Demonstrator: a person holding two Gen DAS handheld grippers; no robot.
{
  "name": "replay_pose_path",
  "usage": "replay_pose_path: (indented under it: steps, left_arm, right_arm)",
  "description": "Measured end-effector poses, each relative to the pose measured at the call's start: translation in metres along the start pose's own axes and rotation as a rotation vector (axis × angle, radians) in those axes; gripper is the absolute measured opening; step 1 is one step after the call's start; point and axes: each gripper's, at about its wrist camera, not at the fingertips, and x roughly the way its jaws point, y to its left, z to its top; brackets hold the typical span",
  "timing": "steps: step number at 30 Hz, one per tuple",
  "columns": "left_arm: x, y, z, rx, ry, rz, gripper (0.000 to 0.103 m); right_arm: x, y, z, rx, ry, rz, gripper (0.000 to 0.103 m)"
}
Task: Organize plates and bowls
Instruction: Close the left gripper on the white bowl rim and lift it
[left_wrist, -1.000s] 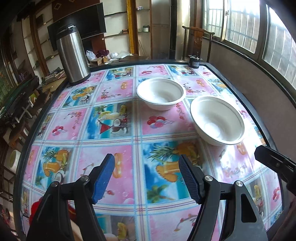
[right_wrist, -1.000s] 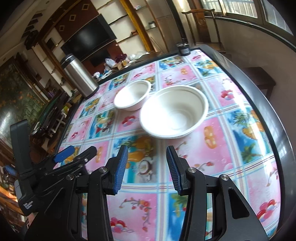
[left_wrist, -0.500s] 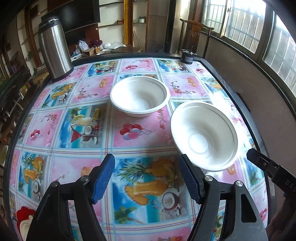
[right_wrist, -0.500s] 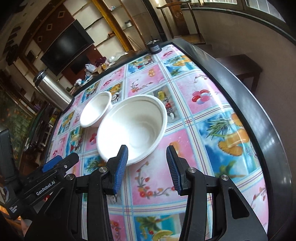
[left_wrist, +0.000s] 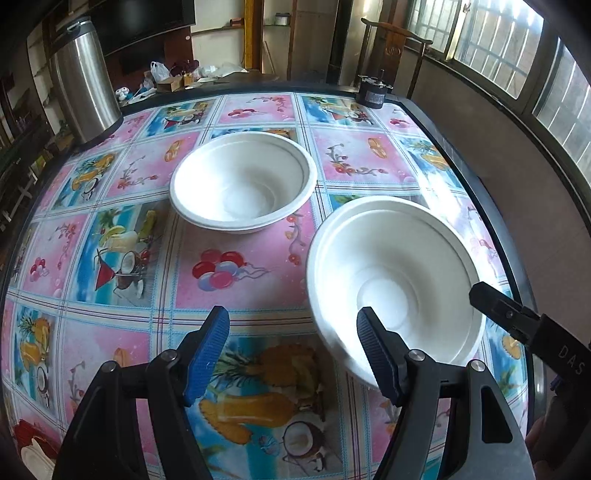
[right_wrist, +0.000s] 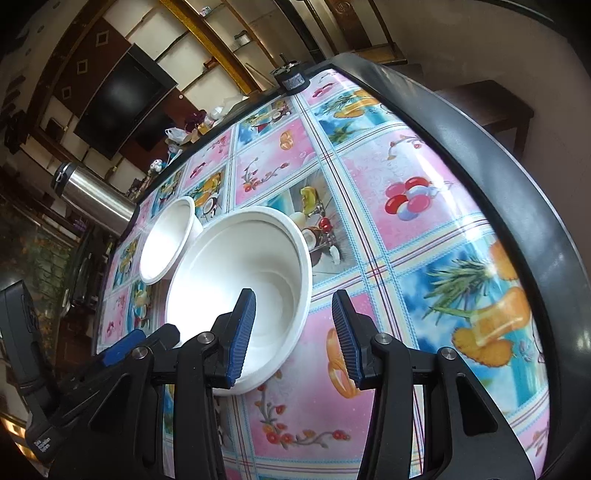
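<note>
Left to right across the table (left_wrist: 258, 266), which carries a glossy fruit-print cloth in pink and blue squares with a dark rim: a steel thermos (left_wrist: 83, 79) stands upright at the far left corner, also visible in the right wrist view (right_wrist: 92, 201). Next, the far bowl (left_wrist: 242, 184), white, upright, empty, sitting on the cloth toward the middle-back; in the right wrist view it shows behind the other one (right_wrist: 168, 240). To its right and nearer the cameras, the near bowl (left_wrist: 399, 280), white, empty, upright, larger in frame, close to the table's right edge; the two bowls sit just beside each other with a small gap in the left wrist view, though rims overlap in the right wrist view (right_wrist: 240, 291), so touching or not, cannot tell. A small black round object (left_wrist: 371, 92) sits at the far right corner. Left gripper (left_wrist: 293, 350) hovers low over the cloth, jaws wide apart, holding nothing, its right finger in front of the near bowl's left rim. Right gripper (right_wrist: 293, 332) has jaws apart too, empty, straddling the near bowl's right rim: left finger over the bowl's inside, right finger outside over the cloth. Contact with the rim cannot be told. Part of the right gripper (left_wrist: 517, 321) pokes in at the right edge of the left wrist view.
</note>
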Motion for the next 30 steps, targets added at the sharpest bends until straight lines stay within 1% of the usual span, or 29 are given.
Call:
replay_pose_path:
  steps: [6, 10, 13, 16, 17, 18, 19, 20, 21, 22, 23, 25, 30]
  left_arm:
    - [0.011, -0.006, 0.005, -0.006, 0.022, -0.005, 0.072]
    - [0.019, -0.01, 0.007, -0.004, 0.034, 0.003, 0.072]
    - [0.025, -0.012, 0.007, 0.002, 0.043, 0.01, 0.072]
    - [0.027, -0.015, 0.008, 0.005, 0.038, 0.014, 0.072]
    - [0.028, -0.015, 0.008, 0.003, 0.032, 0.019, 0.072]
    - [0.028, -0.015, 0.007, 0.003, 0.026, 0.018, 0.071]
    - [0.028, -0.015, 0.006, 0.006, 0.024, 0.012, 0.069]
    - [0.029, -0.016, 0.005, 0.011, 0.026, 0.001, 0.059]
    - [0.03, -0.016, 0.004, 0.014, 0.033, 0.002, 0.053]
    - [0.032, -0.017, 0.004, 0.019, 0.046, 0.008, 0.041]
    - [0.035, -0.016, 0.003, 0.018, 0.06, 0.006, 0.035]
    - [0.039, -0.015, 0.001, 0.016, 0.07, 0.006, 0.034]
    - [0.038, -0.014, 0.0, 0.021, 0.062, 0.014, 0.034]
  right_arm:
    - [0.008, 0.002, 0.003, -0.01, -0.001, -0.003, 0.043]
    - [0.011, 0.0, 0.005, -0.018, -0.001, -0.032, 0.043]
    - [0.013, -0.003, 0.006, -0.005, -0.003, -0.022, 0.043]
    - [0.015, -0.002, 0.006, -0.014, -0.003, -0.019, 0.035]
    - [0.015, -0.002, 0.006, -0.013, -0.004, -0.018, 0.029]
    - [0.016, -0.002, 0.006, -0.011, -0.007, -0.019, 0.027]
    - [0.017, -0.003, 0.005, -0.007, -0.01, -0.018, 0.025]
    - [0.018, -0.003, 0.005, -0.003, -0.01, -0.015, 0.019]
    - [0.019, -0.003, 0.004, -0.002, -0.01, -0.01, 0.017]
    - [0.02, -0.003, 0.003, -0.006, -0.009, -0.005, 0.017]
    - [0.021, -0.001, 0.002, -0.011, -0.009, -0.005, 0.016]
    - [0.022, 0.0, 0.0, -0.02, -0.005, -0.002, 0.015]
    - [0.024, 0.001, -0.004, -0.022, 0.001, 0.0, 0.015]
